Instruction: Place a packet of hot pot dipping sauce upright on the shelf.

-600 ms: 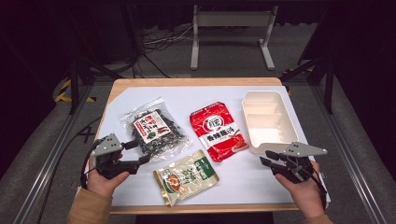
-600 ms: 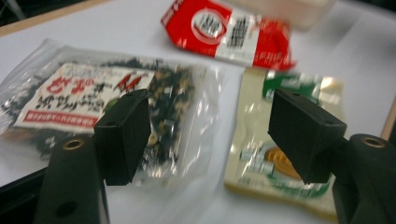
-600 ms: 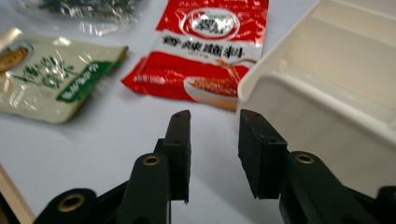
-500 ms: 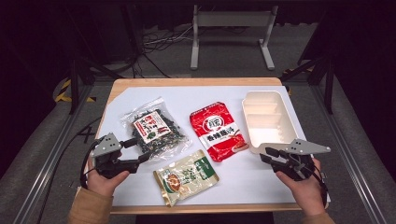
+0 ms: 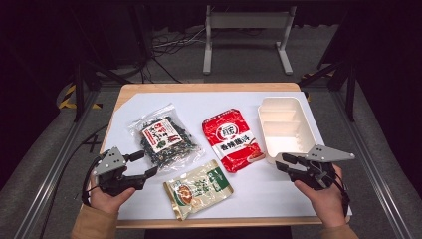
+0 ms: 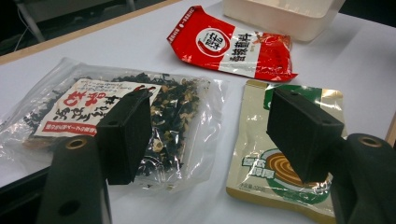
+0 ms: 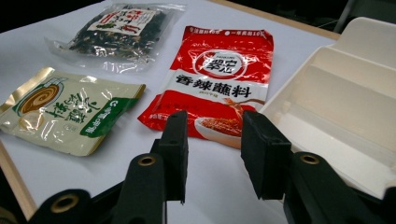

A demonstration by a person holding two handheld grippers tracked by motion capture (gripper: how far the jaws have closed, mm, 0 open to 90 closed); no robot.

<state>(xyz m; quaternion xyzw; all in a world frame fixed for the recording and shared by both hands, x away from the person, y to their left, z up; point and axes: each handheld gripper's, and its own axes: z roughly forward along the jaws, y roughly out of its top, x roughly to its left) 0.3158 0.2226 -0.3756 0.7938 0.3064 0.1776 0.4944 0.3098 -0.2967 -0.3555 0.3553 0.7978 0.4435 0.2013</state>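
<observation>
Four things lie on the white table top. A clear bag of dark dried greens [image 5: 164,139] is at the left, a red sachet [image 5: 232,139] in the middle, a beige and green sachet [image 5: 199,188] near the front, and a white compartment tray [image 5: 286,127] at the right. My left gripper [image 5: 147,163] hovers at the front left, open, its jaws pointing at the gap between the dried greens bag [image 6: 116,107] and the beige sachet [image 6: 280,154]. My right gripper [image 5: 282,162] is open and holds nothing. It sits just in front of the tray, facing the red sachet [image 7: 219,70].
The tray [image 7: 345,93] has several empty compartments and stands close to the right gripper's [image 7: 215,119] right jaw. The wooden table edge runs just behind both hands. Dark floor, cables and a metal stand lie beyond the far edge.
</observation>
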